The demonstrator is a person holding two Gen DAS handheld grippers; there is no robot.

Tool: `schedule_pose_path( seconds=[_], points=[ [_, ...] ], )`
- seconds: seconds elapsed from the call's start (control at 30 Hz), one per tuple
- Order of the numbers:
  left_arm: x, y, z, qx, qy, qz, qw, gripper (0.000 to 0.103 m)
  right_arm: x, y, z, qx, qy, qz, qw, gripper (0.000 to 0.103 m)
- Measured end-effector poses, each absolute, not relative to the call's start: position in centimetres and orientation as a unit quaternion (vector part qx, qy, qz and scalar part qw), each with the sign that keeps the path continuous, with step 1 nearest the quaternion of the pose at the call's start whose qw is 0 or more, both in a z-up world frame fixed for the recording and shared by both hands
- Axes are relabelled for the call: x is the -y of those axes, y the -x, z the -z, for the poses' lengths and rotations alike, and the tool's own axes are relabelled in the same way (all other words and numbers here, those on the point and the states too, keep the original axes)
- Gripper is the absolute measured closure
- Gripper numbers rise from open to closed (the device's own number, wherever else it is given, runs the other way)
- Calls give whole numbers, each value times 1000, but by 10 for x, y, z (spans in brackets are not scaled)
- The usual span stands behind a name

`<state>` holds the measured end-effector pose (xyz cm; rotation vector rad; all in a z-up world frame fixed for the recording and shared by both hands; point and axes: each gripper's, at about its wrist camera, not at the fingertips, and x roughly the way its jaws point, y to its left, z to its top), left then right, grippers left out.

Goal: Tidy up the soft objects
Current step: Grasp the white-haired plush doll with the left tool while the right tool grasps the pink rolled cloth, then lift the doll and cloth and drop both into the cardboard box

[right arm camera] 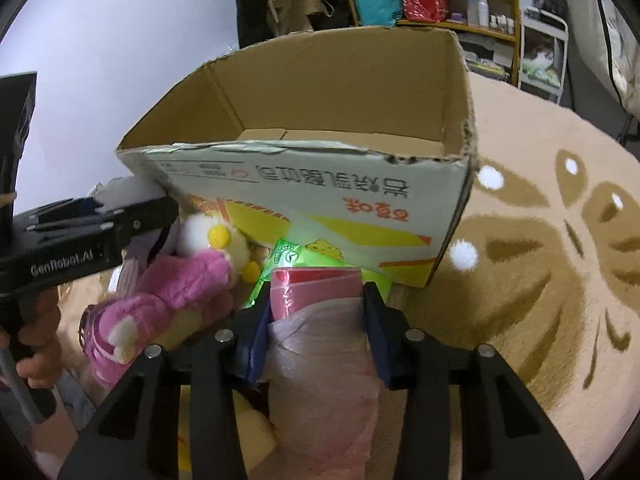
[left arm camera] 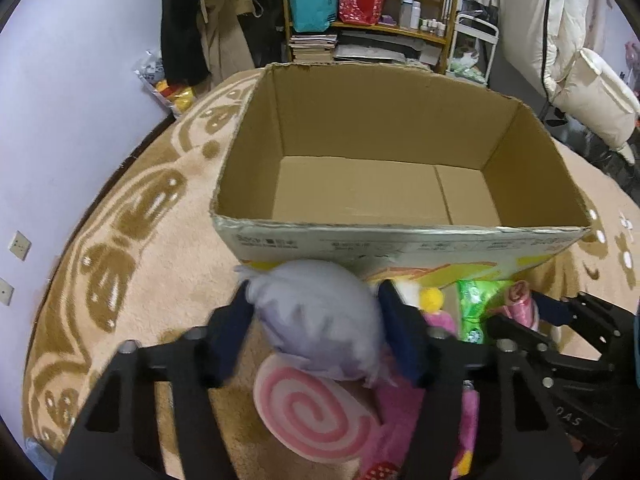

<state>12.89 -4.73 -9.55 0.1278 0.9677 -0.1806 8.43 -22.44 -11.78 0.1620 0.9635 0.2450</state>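
An open cardboard box (left arm camera: 256, 236) stands empty on the rug; it also shows in the right wrist view (right arm camera: 320, 192). My left gripper (left arm camera: 314, 296) is shut on a lavender plush toy (left arm camera: 320, 320), held just before the box's near wall. My right gripper (right arm camera: 316, 296) is shut on a pink plastic-wrapped roll (right arm camera: 320, 344) with a red end. A pink swirl cushion (left arm camera: 316, 412), a pink bear plush (right arm camera: 176, 292) with a white and yellow face, and a green packet (left arm camera: 478, 308) lie by the box's front.
The beige patterned rug (left arm camera: 152, 280) covers the floor. A shelf unit (left arm camera: 372, 8) with bags, books and bottles stands behind the box. Hanging clothes (left arm camera: 208, 24) are at the back left, white bedding (left arm camera: 568, 40) at the right. The left gripper's body (right arm camera: 72, 240) shows at left.
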Motion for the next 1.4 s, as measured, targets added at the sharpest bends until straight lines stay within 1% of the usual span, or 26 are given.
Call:
schedule_pose_path(
  seconds=[0.23,0.4,0.53,0.57,0.93,1.03,1.13,1.4],
  points=[
    [44,-119,91,-456,-45,81,885,49,225,-77,107,-436,-77,-112,890,62],
    [38,-105,75,-424,-49,60,902,49,231,-70,89,-399,-77,-104,908,67],
    [32,-94,62,-399,-51,46,914,49,234,-64,73,-370,-75,-94,921,82],
    [30,-92,58,-394,-49,44,917,49,234,-62,70,-364,-74,-92,924,83],
    [11,-67,27,-356,-44,14,933,49,231,-34,28,-302,-70,-107,945,84],
    [4,-64,14,-354,-14,21,935,49,232,-28,14,-284,-70,-112,950,84],
    [5,-61,-1,-334,-21,15,942,49,230,-27,0,-265,-65,-116,955,84],
    [12,-75,-36,-296,-25,52,953,49,224,-36,-30,-226,-45,-125,965,84]
  ],
)
